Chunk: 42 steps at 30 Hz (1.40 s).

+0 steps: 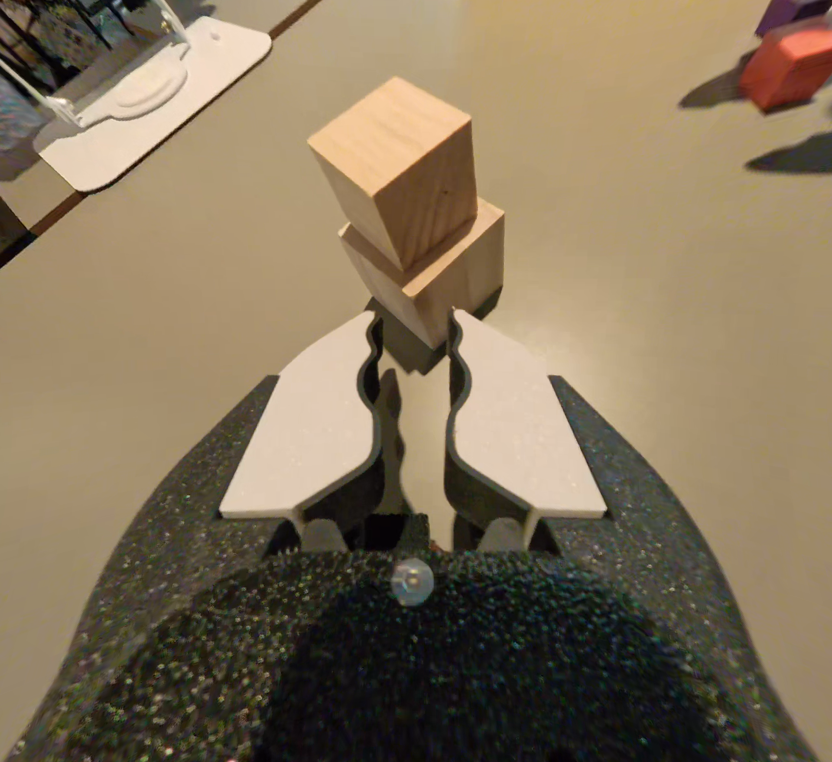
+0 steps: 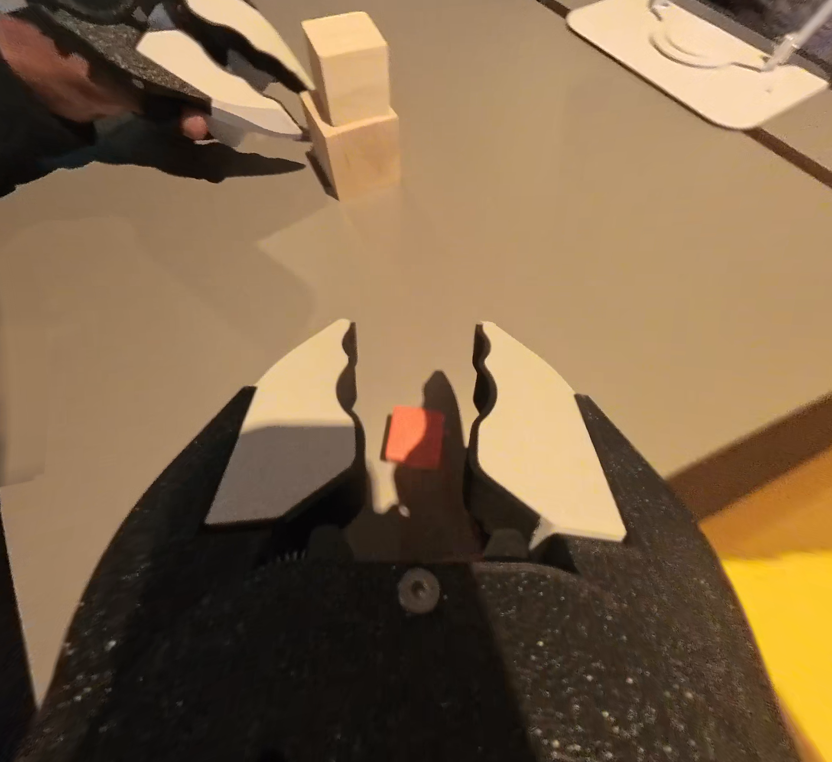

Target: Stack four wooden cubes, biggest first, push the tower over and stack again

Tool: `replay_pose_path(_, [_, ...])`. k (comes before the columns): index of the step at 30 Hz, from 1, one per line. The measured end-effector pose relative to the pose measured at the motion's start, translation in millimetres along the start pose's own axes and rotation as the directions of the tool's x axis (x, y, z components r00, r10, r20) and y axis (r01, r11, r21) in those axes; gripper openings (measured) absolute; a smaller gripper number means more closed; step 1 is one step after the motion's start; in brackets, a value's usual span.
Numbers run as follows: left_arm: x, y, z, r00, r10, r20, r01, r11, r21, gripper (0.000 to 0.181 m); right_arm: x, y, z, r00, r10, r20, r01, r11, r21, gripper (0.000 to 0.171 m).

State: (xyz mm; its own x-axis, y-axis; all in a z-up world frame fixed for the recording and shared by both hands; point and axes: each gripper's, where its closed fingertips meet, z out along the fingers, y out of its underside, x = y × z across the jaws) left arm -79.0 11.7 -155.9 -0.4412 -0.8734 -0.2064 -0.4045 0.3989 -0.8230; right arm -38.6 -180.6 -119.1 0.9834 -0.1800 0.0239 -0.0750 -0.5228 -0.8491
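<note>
Two bare wooden cubes stand stacked on the beige table. The smaller top cube [image 1: 396, 164] sits turned a little on the bigger bottom cube [image 1: 450, 277]. My left gripper [image 1: 414, 322] is open, its tips on either side of the bottom cube's near lower corner. In the right wrist view the stack [image 2: 360, 110] stands far left, with the left gripper [image 2: 306, 110] beside it. My right gripper [image 2: 414, 331] is open above a small red cube [image 2: 414, 443], which lies on the table between its fingers. The red cube [image 1: 788, 70] and a purple cube [image 1: 792, 6] show at far right.
A white stand base [image 1: 157, 110] with clear posts sits at the table's far edge, also seen in the right wrist view [image 2: 693, 61]. A yellow surface [image 2: 774, 605] lies beyond the table edge on the right. A hand [image 2: 58, 74] holds the left gripper. About 20 centimeters separates my left fingertips from my right. My right tips are about 15 centimeters from the stack [image 2: 360, 110], my left tips only 6 centimeters.
</note>
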Motion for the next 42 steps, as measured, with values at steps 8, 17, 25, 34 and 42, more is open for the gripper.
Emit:
replay_pose_path(8, [6, 1, 12, 0.986, 0.111, 0.122, -0.102, 0.992, -0.074, 0.012, 11, 33, -35, 0.988, 0.113, -0.107, -0.107, 0.993, 0.054, 0.049])
replay_pose_path(17, [21, -7, 17, 0.98, 0.139, 0.143, -0.129, 0.989, -0.075, 0.011, 3, 67, -35, 0.989, 0.105, -0.106, -0.111, 0.993, -0.049, 0.051])
replay_pose_path(25, [17, -4, 8, 0.975, 0.124, 0.186, -0.113, 0.991, -0.069, 0.014, -6, 52, -18, 0.996, 0.074, -0.053, -0.075, 0.997, -0.024, 0.048])
replay_pose_path(34, [10, -6, 3, 0.933, 0.193, 0.304, -0.179, 0.981, -0.072, 0.014, -2, 62, -3, 0.995, 0.065, -0.073, -0.075, 0.988, -0.135, 0.027])
replay_pose_path(42, [-10, -24, -24, 0.89, 0.065, 0.452, -0.128, 0.986, 0.11, 0.013, -16, 21, -1, 0.983, 0.173, 0.065, -0.177, 0.982, 0.064, 0.027])
